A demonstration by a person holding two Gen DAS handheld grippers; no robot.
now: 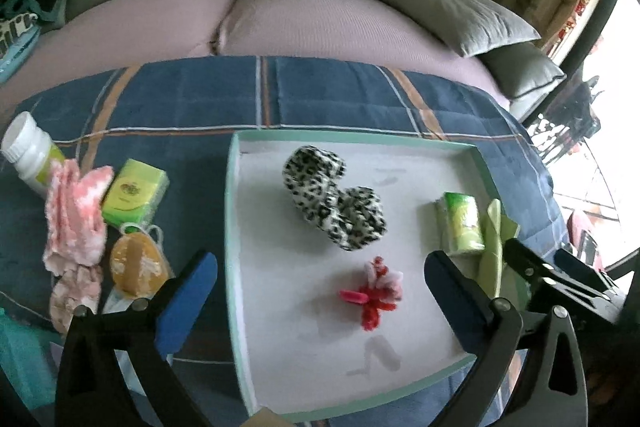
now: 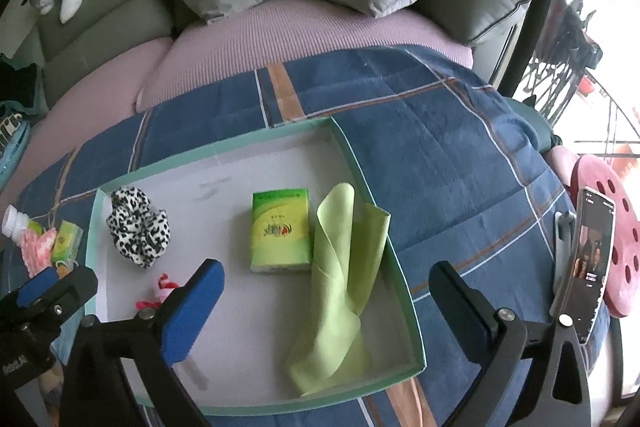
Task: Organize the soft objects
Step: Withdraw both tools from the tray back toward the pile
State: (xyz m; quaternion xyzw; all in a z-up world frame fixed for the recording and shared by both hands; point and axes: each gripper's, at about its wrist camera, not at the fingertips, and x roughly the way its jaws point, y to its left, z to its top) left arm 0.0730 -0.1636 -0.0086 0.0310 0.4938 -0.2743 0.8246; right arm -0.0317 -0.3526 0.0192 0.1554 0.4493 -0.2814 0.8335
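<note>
I have both tools hovering low over the shallow mint-rimmed white tray (image 1: 236,227) on the blue plaid quilt (image 1: 180,99). My left hand-held gripper (image 1: 320,287) is spread wide and empty, and so is my right hand-held gripper (image 2: 326,287).

Already inside the tray are the leopard-print plush scrunchie (image 1: 334,201), the small red-and-pink hair bow (image 1: 376,293), a green tissue pack (image 2: 281,230) and the pale green cloth (image 2: 340,279), which drapes against the tray's right wall.

Outside, to the left on the quilt, the fluffy pink-and-white sock (image 1: 74,223) lies crumpled beside a second green tissue pack (image 1: 134,193), a white plastic bottle (image 1: 26,147) and an orange oval sponge (image 1: 136,267).

I judge the sock to be next. It should be feather-light and limp, so it will sag and trail. I would pinch it at the bunched middle, where the folds give thickness, and close fully, since fleece compresses and could slip from a loose grip.
</note>
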